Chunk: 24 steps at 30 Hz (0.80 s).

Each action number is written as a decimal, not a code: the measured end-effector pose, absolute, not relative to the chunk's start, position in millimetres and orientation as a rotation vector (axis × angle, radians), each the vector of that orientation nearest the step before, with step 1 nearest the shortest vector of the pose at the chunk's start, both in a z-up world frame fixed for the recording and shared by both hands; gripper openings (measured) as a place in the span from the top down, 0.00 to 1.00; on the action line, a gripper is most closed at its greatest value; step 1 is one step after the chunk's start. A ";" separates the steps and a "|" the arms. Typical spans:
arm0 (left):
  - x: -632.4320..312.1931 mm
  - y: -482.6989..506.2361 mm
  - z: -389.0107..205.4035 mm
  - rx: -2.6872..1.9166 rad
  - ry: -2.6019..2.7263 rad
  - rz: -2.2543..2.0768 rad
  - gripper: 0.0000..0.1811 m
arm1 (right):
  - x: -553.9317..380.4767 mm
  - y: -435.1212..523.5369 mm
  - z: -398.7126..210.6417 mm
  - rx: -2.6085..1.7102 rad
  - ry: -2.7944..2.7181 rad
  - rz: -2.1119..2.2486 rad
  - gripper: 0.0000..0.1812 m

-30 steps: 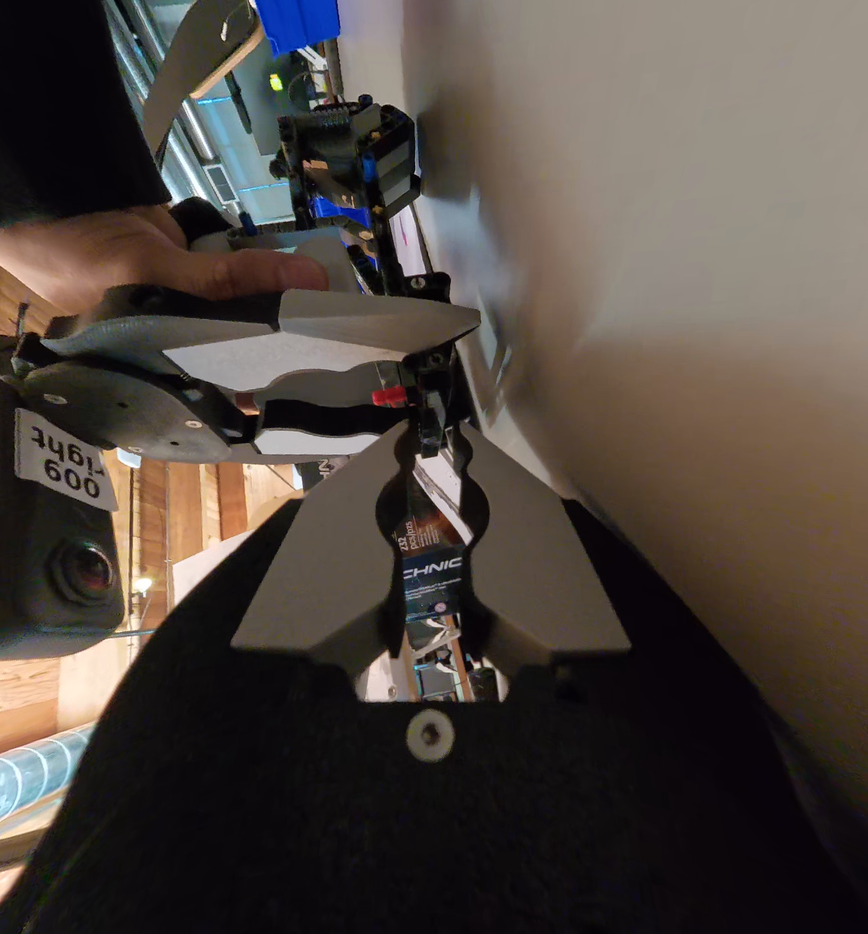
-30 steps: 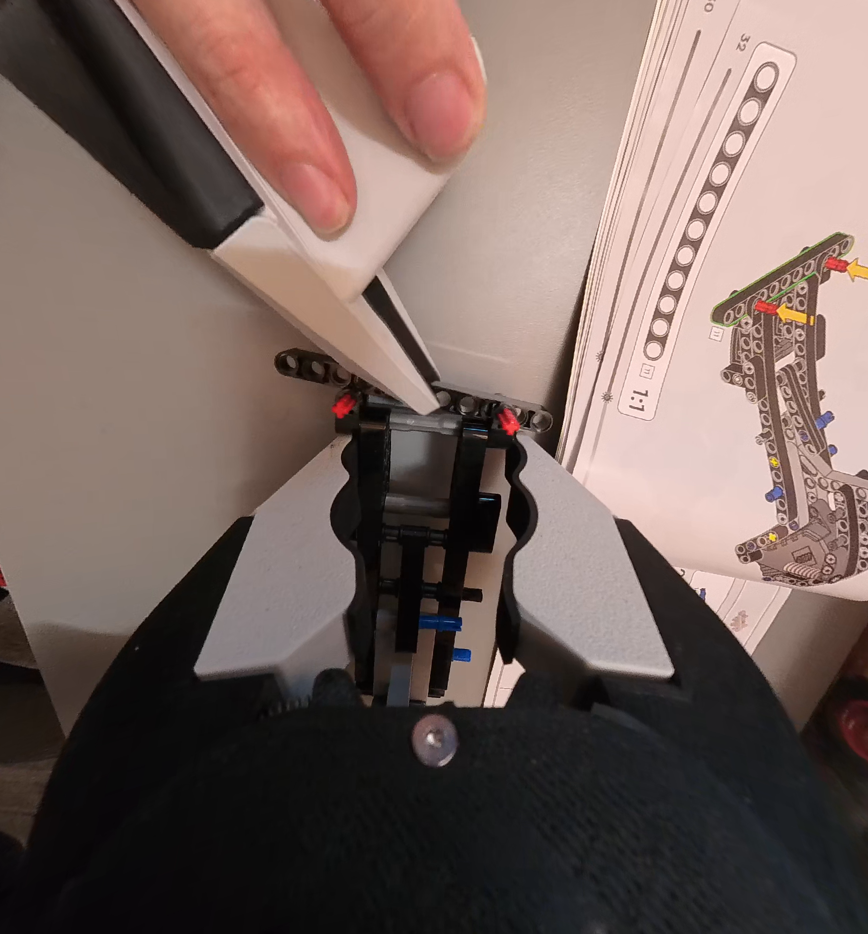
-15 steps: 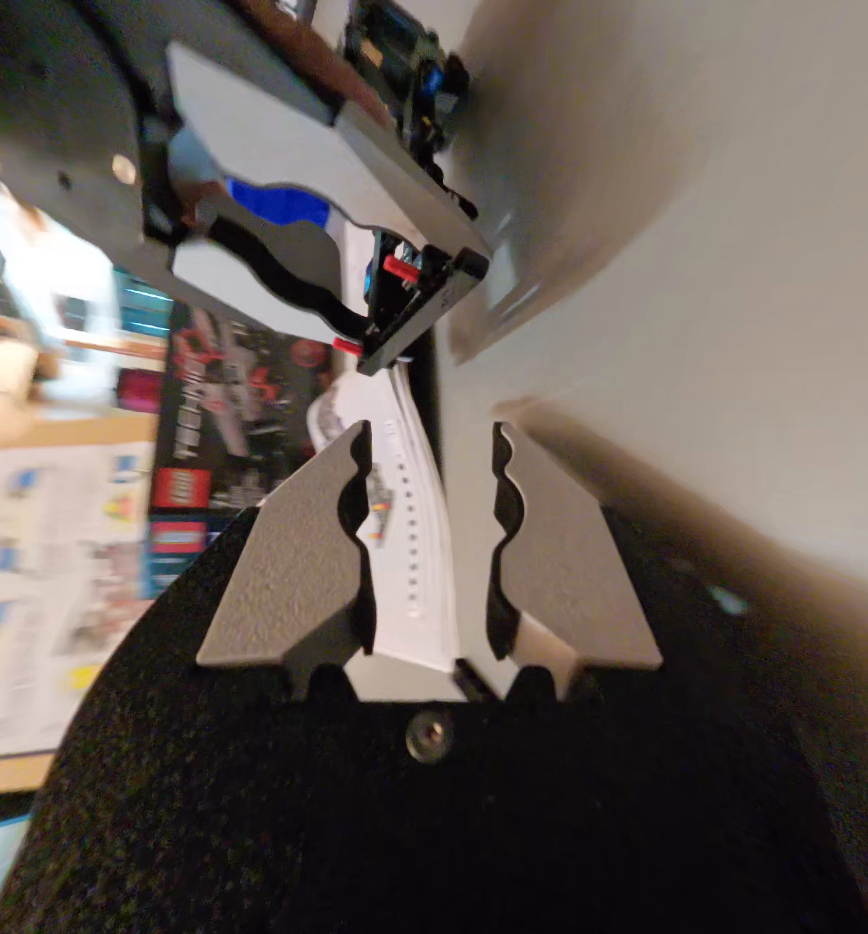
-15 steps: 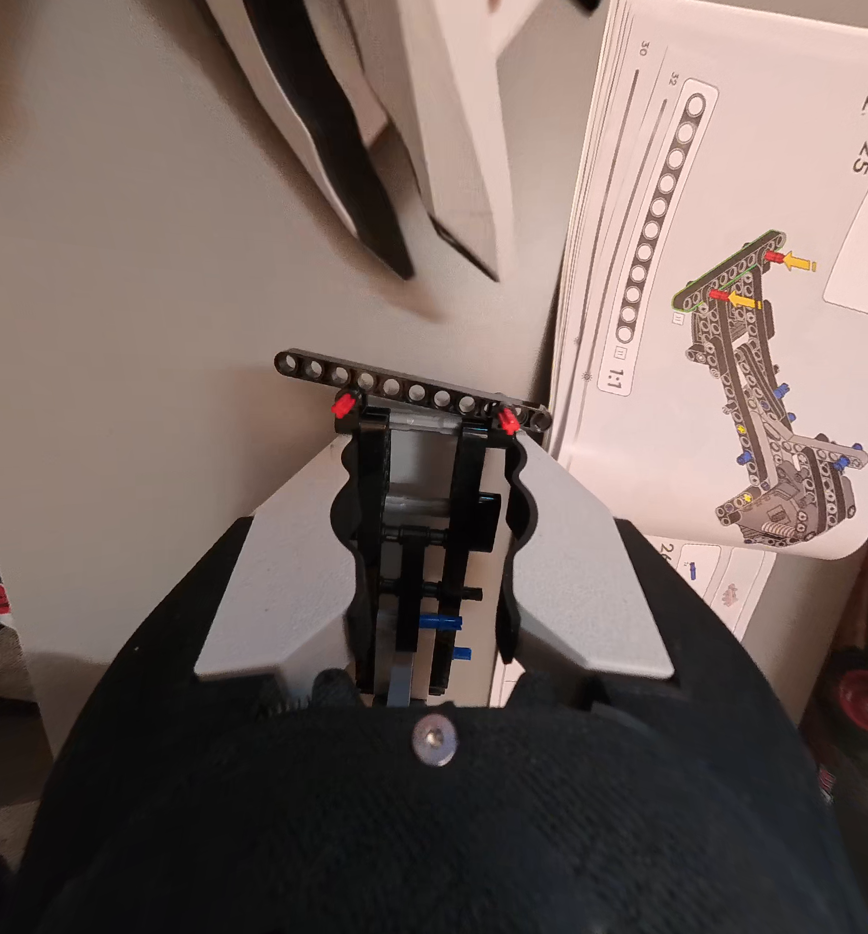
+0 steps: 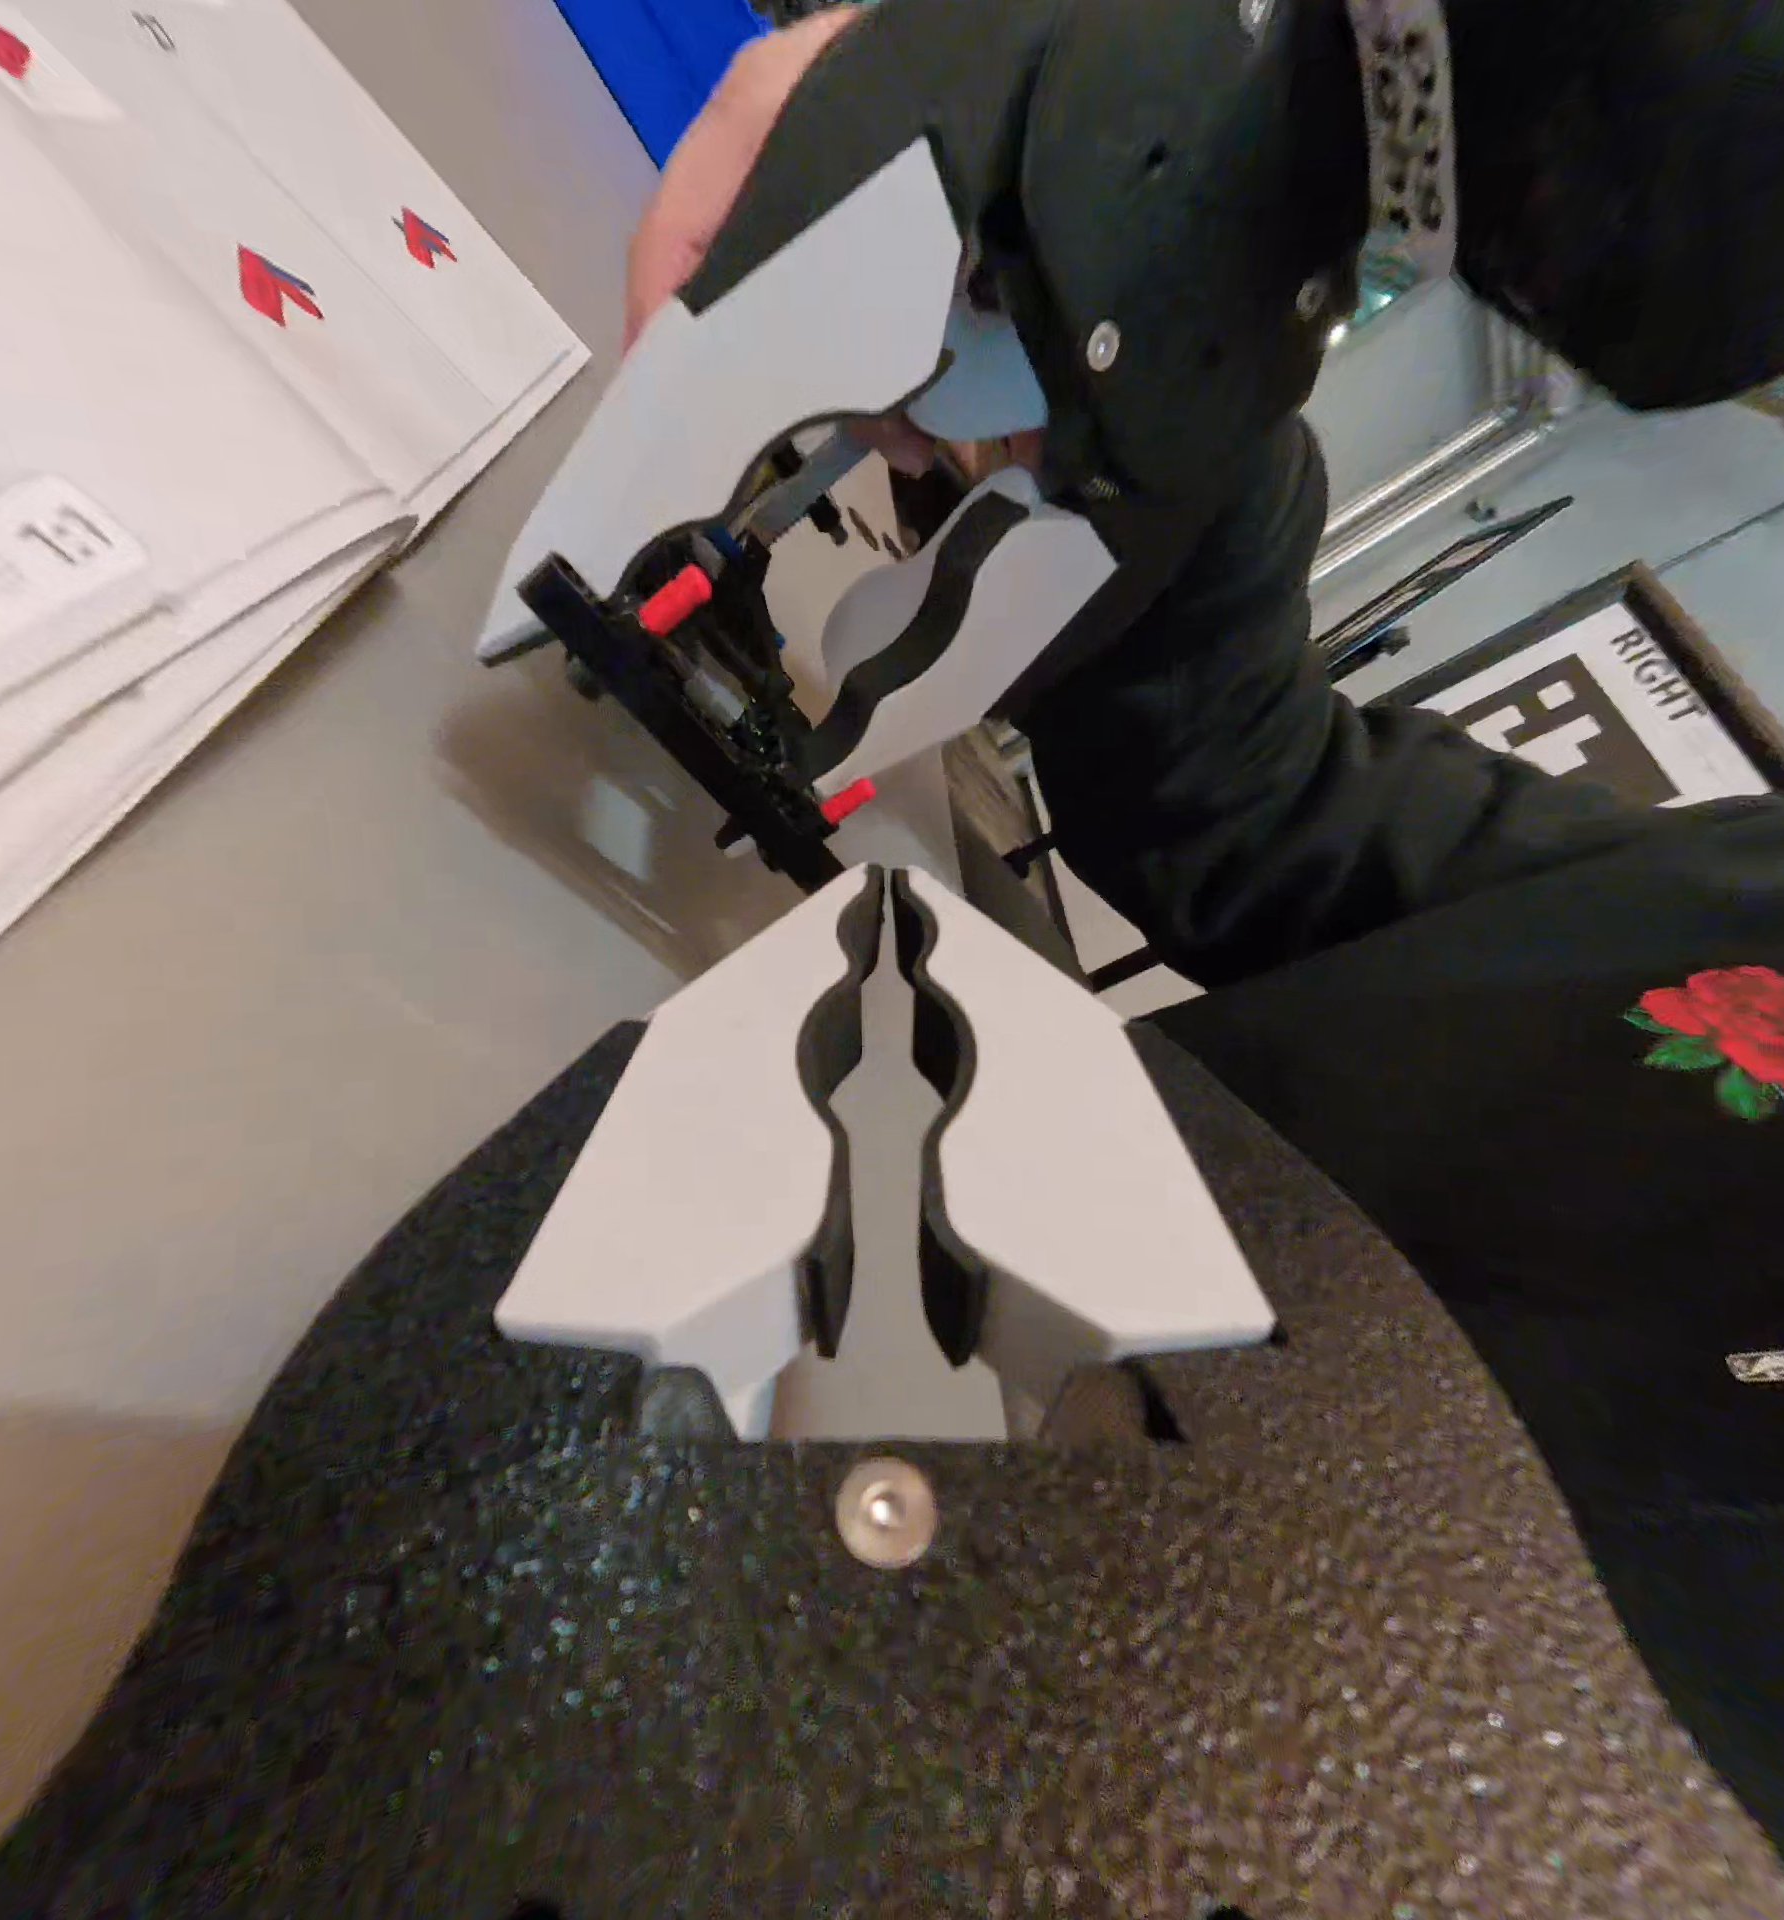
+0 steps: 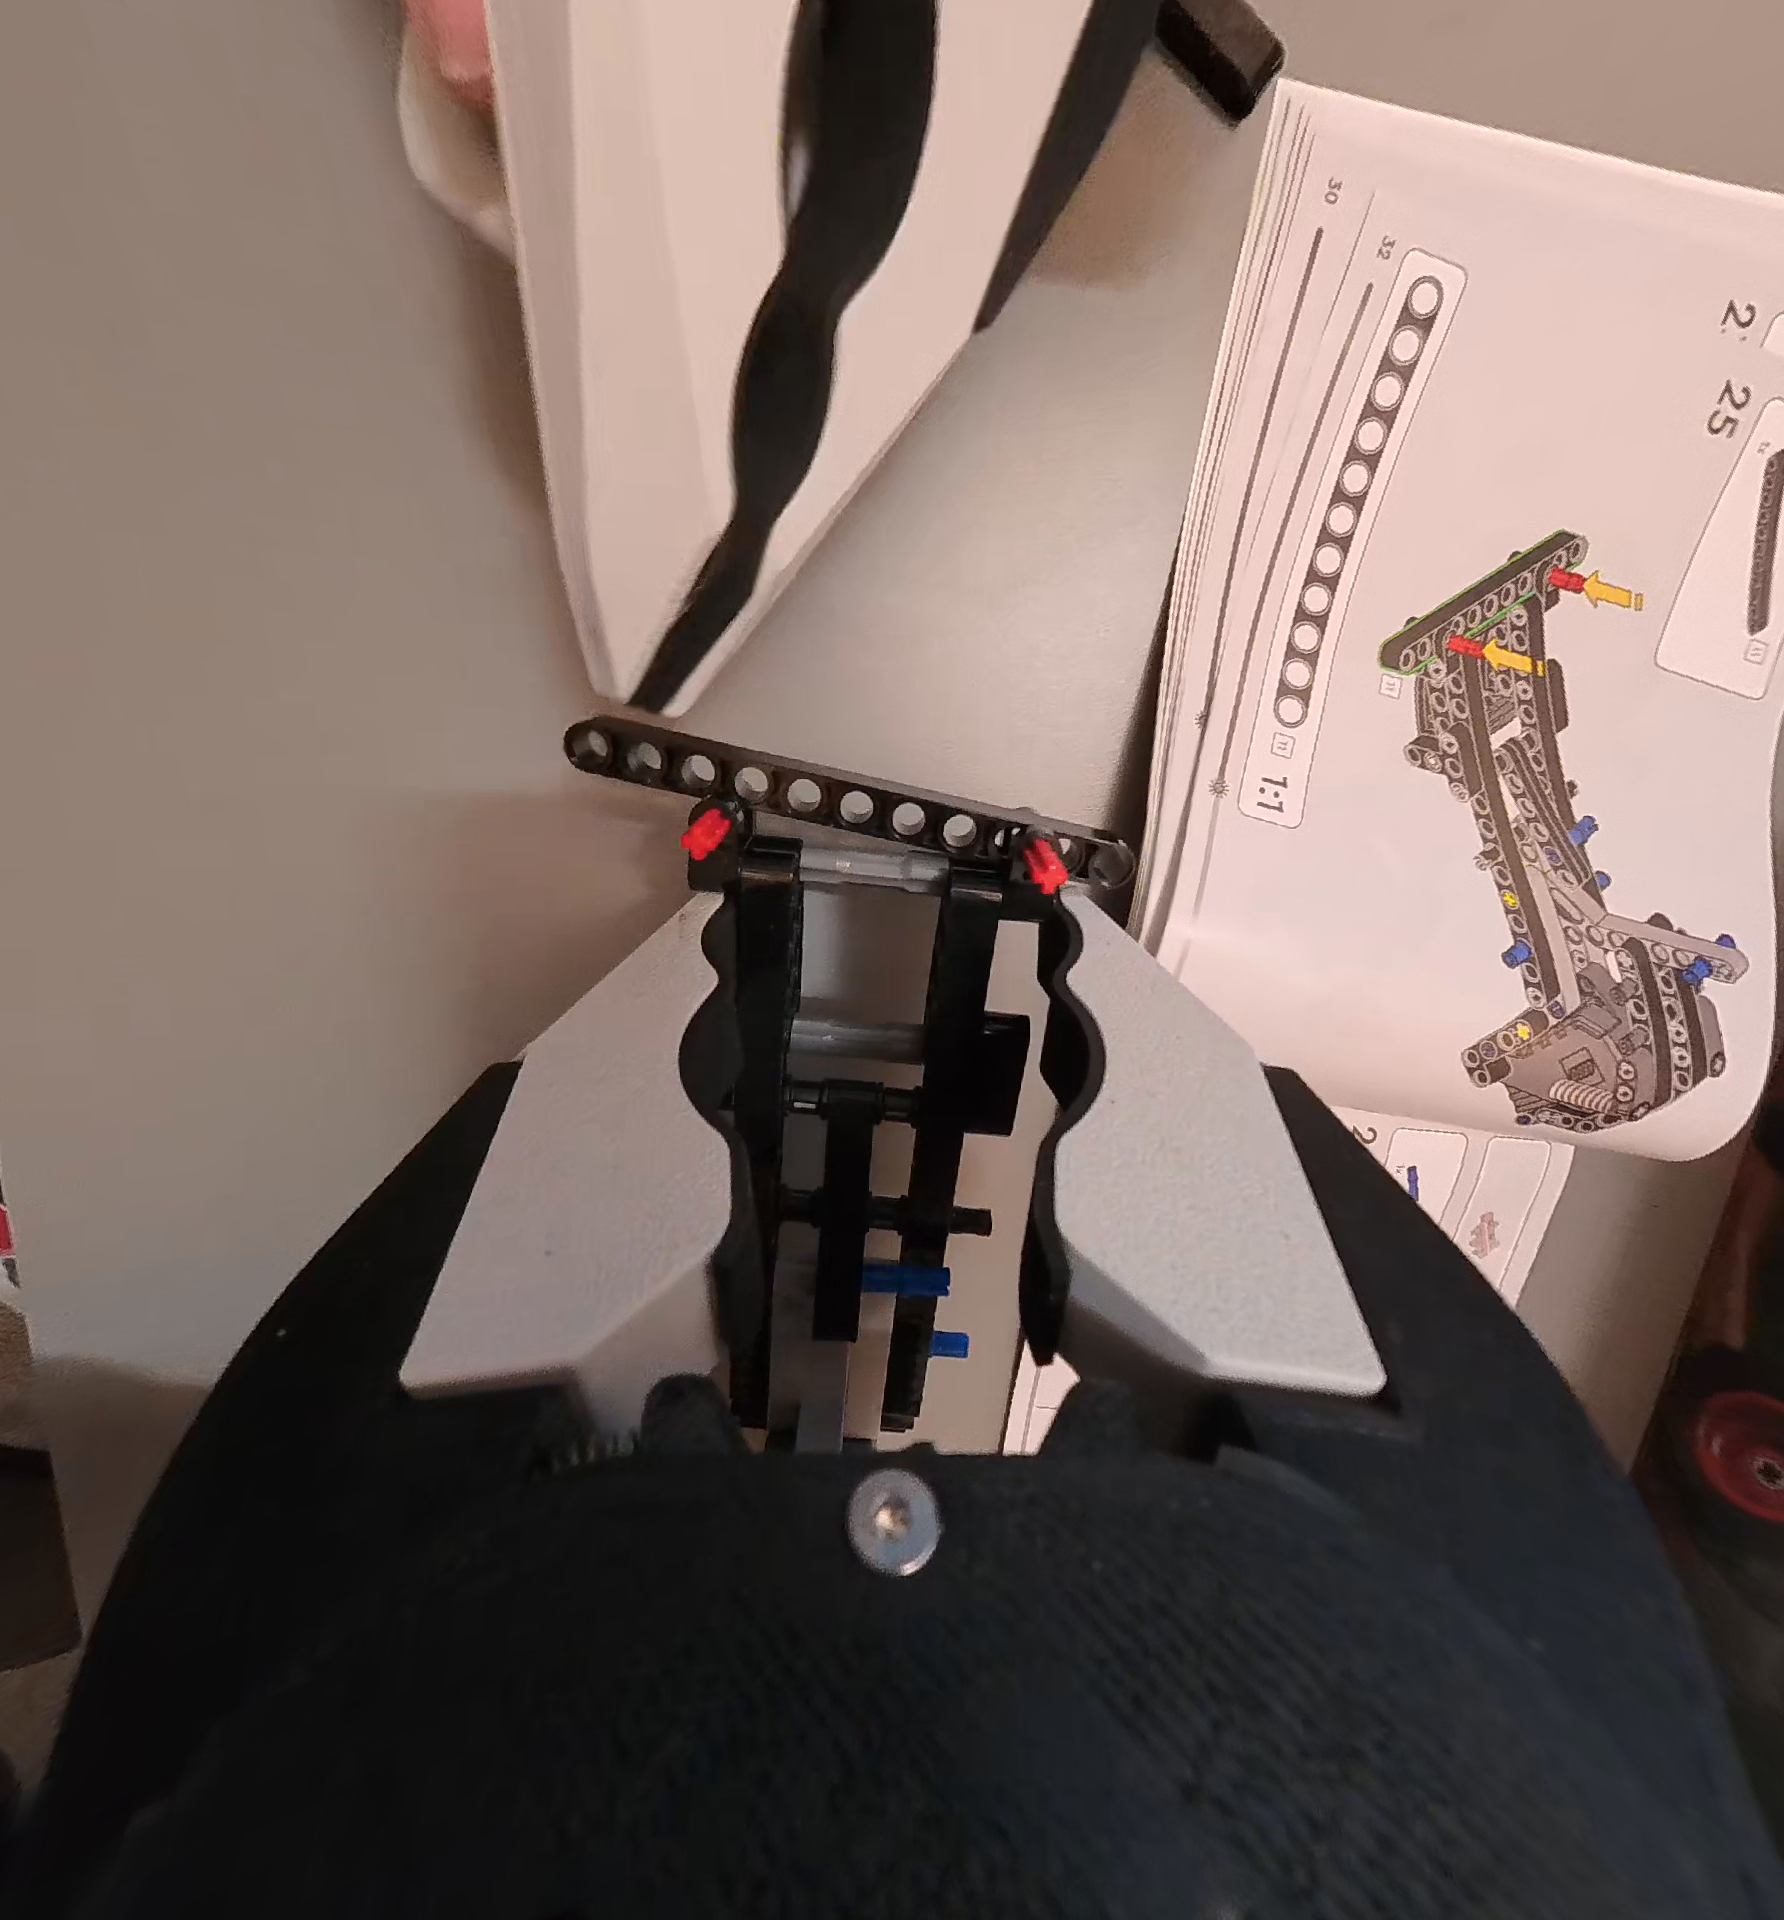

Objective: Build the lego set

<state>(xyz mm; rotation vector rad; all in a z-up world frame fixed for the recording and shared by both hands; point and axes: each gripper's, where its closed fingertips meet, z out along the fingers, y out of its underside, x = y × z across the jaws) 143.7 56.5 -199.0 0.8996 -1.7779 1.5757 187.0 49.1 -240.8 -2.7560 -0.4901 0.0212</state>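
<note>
My right gripper (image 6: 877, 914) is shut on a black lego frame (image 6: 867, 1122) with blue pins, held just above the grey table (image 6: 244, 623). A long black beam with holes (image 6: 846, 805) lies across the frame's far end, joined by two red pins (image 6: 706, 831). My left gripper (image 5: 886, 875) is shut and empty. Its tips sit right at one end of the beam (image 5: 690, 727); I cannot tell if they touch. In the right wrist view the left gripper (image 6: 659, 686) comes down from the top. In the left wrist view the right gripper (image 5: 680, 727) is ahead.
The open instruction booklet (image 6: 1490, 675) lies right of the frame; it also shows in the left wrist view (image 5: 140, 416). Black wheels with red hubs (image 6: 1755, 1455) lie beyond the table's right edge. A person's black sleeve (image 5: 1283, 727) and shirt (image 5: 1594, 1247) fill the right of the left wrist view. My right fingertips sit around 6 centimeters from my left ones.
The left gripper lifted off the beam, opened, swung round and has shut again at the beam's end. The right gripper still holds the frame in place.
</note>
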 end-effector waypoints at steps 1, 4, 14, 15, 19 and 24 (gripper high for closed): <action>142.1 55.7 -202.3 0.892 -1.811 1.571 1.00 | 187.6 49.3 -240.7 -2.756 -0.485 0.028 0.69; 143.7 56.5 -208.1 0.891 -1.899 1.590 0.98 | 189.3 49.7 -240.8 -2.756 -0.467 0.056 0.70; 160.1 60.2 -213.1 0.968 -1.923 1.619 1.00 | 190.4 50.5 -242.2 -2.765 -0.451 0.089 0.70; 160.4 59.7 -214.3 0.970 -1.936 1.614 1.00 | 190.6 50.5 -242.3 -2.766 -0.450 0.087 0.70; 162.3 59.0 -216.6 0.982 -1.977 1.610 1.00 | 191.1 49.9 -243.4 -2.775 -0.453 0.082 0.70; 166.6 59.5 -217.9 1.008 -2.029 1.626 1.00 | 189.6 49.7 -244.4 -2.779 -0.467 0.087 0.70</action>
